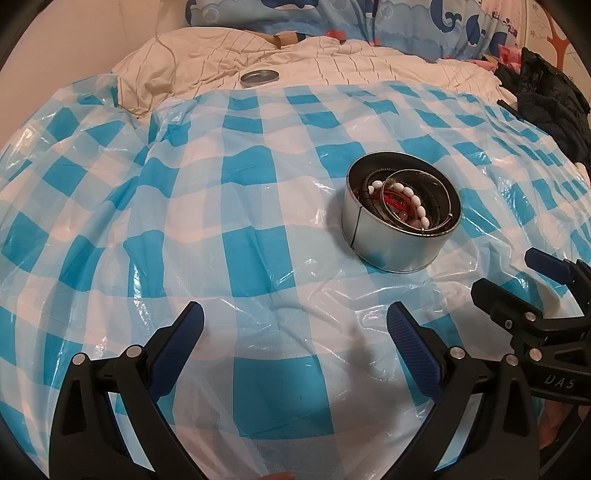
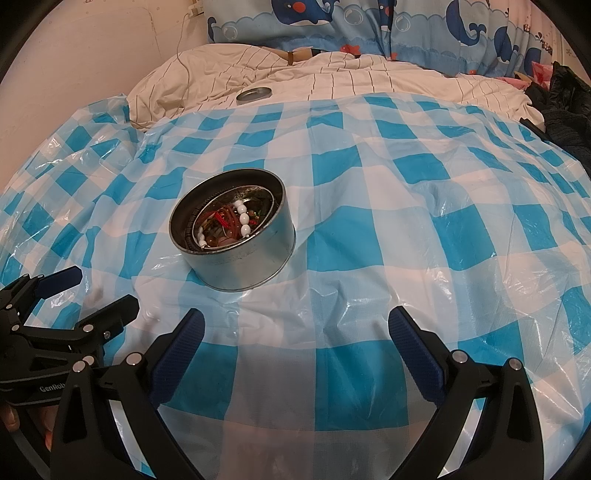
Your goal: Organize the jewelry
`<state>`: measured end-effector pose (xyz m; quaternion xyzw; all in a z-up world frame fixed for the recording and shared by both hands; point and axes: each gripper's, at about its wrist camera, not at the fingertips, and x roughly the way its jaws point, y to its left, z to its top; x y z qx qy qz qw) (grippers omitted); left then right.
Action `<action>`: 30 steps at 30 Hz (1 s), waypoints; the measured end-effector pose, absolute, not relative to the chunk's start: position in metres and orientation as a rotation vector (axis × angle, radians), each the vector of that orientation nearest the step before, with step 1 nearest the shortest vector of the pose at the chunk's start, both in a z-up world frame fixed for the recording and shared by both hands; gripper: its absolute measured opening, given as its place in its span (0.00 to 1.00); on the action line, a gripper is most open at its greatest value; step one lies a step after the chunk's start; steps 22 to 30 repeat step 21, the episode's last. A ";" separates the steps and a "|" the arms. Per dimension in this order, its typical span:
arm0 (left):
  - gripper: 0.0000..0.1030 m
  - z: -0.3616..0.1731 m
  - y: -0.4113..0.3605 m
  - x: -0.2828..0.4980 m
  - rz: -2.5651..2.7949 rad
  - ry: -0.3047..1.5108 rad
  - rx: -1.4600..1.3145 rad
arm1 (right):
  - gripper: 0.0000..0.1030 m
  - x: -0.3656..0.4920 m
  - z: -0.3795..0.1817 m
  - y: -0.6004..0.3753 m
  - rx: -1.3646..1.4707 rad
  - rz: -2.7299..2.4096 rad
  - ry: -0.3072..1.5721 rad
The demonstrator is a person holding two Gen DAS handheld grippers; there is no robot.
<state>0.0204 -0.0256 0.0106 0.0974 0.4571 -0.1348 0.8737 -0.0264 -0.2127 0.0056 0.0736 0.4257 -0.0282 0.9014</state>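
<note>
A round metal tin [image 1: 384, 243] [image 2: 243, 266] stands on the blue-and-white checked plastic sheet [image 1: 184, 206] [image 2: 406, 206]. Inside it lie a white bead bracelet [image 1: 412, 197] [image 2: 242, 218], red cords, dark bands and a silver bangle. Its lid [image 1: 259, 77] [image 2: 254, 94] rests far back on the striped quilt. My left gripper [image 1: 295, 321] is open and empty, short of the tin and to its left. My right gripper [image 2: 295, 325] is open and empty too, just in front of the tin and to its right. Each gripper appears at the edge of the other's view.
A cream striped quilt [image 1: 332, 62] [image 2: 351, 77] and whale-print pillows [image 1: 424, 26] [image 2: 332, 22] lie at the back. Dark clothing [image 1: 546, 99] [image 2: 565, 107] is piled at the right edge. A thin cable [image 2: 183, 55] runs down from the wall socket on the left.
</note>
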 end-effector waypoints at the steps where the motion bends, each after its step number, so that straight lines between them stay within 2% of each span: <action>1: 0.92 0.010 -0.026 0.021 -0.282 0.956 0.202 | 0.93 -0.026 0.006 -0.213 0.152 -0.058 0.881; 12: 0.92 0.014 -0.015 0.017 -0.336 0.920 0.110 | 0.93 -0.029 0.004 -0.214 0.160 -0.062 0.885; 21: 0.92 -0.002 -0.024 0.021 -0.282 0.962 0.229 | 0.93 -0.026 0.001 -0.218 0.156 -0.075 0.905; 30: 0.92 -0.002 -0.024 0.021 -0.282 0.962 0.229 | 0.93 -0.026 0.001 -0.218 0.156 -0.075 0.905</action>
